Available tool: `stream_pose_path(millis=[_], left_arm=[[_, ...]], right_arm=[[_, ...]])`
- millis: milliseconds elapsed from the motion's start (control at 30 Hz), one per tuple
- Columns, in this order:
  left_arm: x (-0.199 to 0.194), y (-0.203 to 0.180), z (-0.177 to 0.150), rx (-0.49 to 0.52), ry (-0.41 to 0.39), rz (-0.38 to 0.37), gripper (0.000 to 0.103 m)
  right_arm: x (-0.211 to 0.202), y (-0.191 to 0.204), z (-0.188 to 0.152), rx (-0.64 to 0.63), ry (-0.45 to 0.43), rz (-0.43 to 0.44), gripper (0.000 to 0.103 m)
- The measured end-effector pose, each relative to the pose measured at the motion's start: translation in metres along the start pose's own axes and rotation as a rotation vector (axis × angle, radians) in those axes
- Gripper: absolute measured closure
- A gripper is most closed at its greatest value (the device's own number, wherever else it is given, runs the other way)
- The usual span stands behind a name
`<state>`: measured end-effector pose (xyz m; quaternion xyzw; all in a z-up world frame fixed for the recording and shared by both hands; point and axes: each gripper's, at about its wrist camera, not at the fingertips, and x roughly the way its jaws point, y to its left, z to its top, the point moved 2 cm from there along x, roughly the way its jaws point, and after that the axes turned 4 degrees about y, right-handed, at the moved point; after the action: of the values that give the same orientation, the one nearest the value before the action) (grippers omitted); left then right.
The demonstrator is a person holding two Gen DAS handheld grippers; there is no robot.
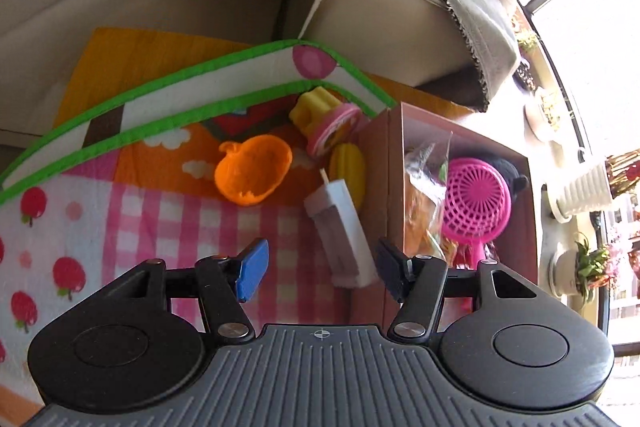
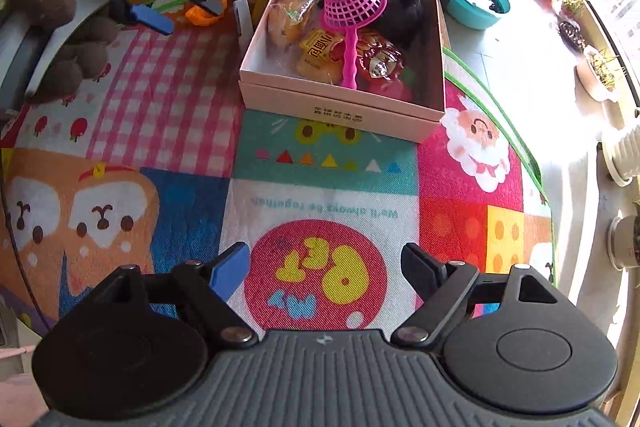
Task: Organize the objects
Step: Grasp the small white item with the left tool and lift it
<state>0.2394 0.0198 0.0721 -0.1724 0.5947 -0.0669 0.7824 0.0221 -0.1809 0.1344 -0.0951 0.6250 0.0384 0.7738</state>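
A pink cardboard box stands on the play mat and holds a pink toy strainer, snack packets and a black plush; the box also shows in the left wrist view. Left of it on the mat lie a white block, an orange cup, a yellow ridged toy and a yellow-and-pink toy. My left gripper is open, just above the white block, empty; it also shows in the right wrist view. My right gripper is open and empty over the mat, well in front of the box.
A beige sofa with blankets stands behind the mat, whose green-edged corner is folded up. A brown plush and a white spoon lie at the far left. Plant pots line the sunlit floor by the window on the right.
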Motion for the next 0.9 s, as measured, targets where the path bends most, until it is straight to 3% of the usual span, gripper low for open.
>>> stream_pose_path(millis=[233,367,467,500,533,667,900], left_arm=[[0.036,-0.007,0.016,-0.016,0.037,0.073,0.041],[0.046,-0.012,0.008,0.008,0.06,0.068,0.043],[0.053,-0.02,0.004,0.04,0.061,0.084,0.061],[0.054,-0.021,0.003,0.045,0.061,0.09,0.078],[0.054,-0.021,0.001,0.044,0.061,0.106,0.083],[0.046,-0.009,-0.01,0.041,0.082,0.118,0.088],[0.012,0.034,-0.062,0.169,0.121,0.154,0.088]], right_arm=[[-0.023,-0.023,-0.016,0.121,-0.006,-0.077,0.015],[-0.029,-0.028,-0.017,0.136,-0.017,-0.117,0.015],[-0.035,-0.028,-0.016,0.136,-0.025,-0.137,0.015],[-0.037,-0.028,-0.015,0.13,-0.025,-0.144,0.015],[-0.04,-0.026,-0.015,0.12,-0.029,-0.155,0.015],[-0.052,-0.02,-0.015,0.06,-0.052,-0.173,0.015],[-0.045,-0.01,0.0,0.002,-0.067,-0.145,0.014]])
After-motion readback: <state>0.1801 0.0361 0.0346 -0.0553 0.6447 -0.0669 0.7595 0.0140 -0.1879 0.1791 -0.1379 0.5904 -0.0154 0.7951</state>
